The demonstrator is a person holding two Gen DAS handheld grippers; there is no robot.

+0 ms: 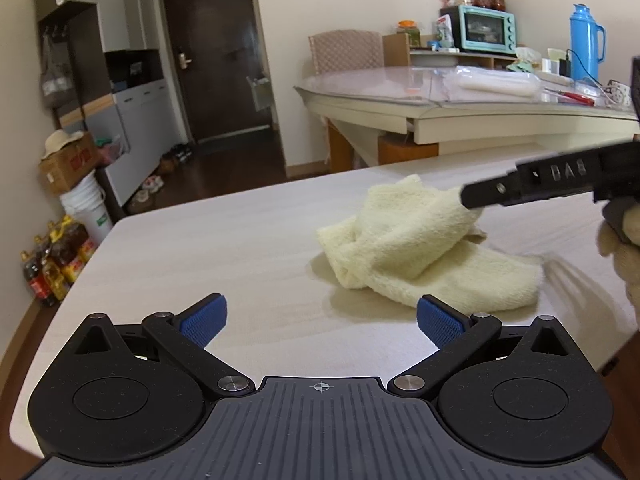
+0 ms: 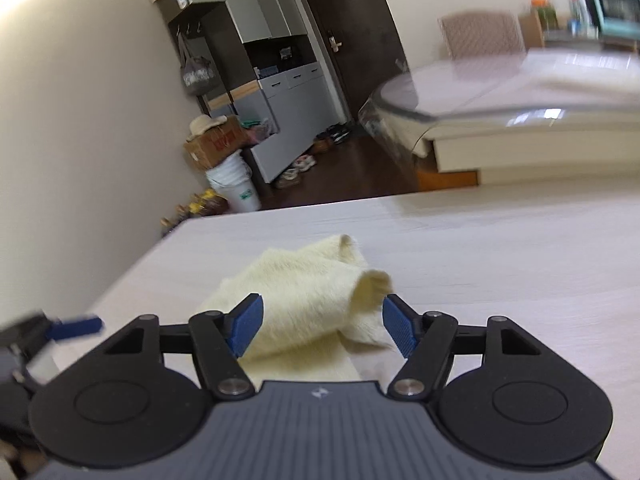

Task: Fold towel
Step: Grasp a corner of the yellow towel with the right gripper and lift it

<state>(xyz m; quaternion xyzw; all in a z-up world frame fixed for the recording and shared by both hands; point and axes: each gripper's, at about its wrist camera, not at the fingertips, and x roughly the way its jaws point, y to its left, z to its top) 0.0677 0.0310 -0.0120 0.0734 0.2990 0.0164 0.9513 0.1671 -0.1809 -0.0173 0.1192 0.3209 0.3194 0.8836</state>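
Left wrist view: left gripper (image 1: pixel 322 322) spread wide, holding nothing.
Right gripper (image 2: pixel 323 330): fingers apart, straddling a raised fold, not pressing it.
Towel (image 1: pixel 420 246): crumpled on tabletop (image 1: pixel 200 248).

My pale yellow, fluffy towel (image 1: pixel 424 240) lies crumpled and loosely bunched on the light table (image 1: pixel 200 248), one fold raised, its far edges perhaps tucked under.

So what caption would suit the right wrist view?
Open right gripper straddling a crumpled pale-yellow towel on a light wooden table.
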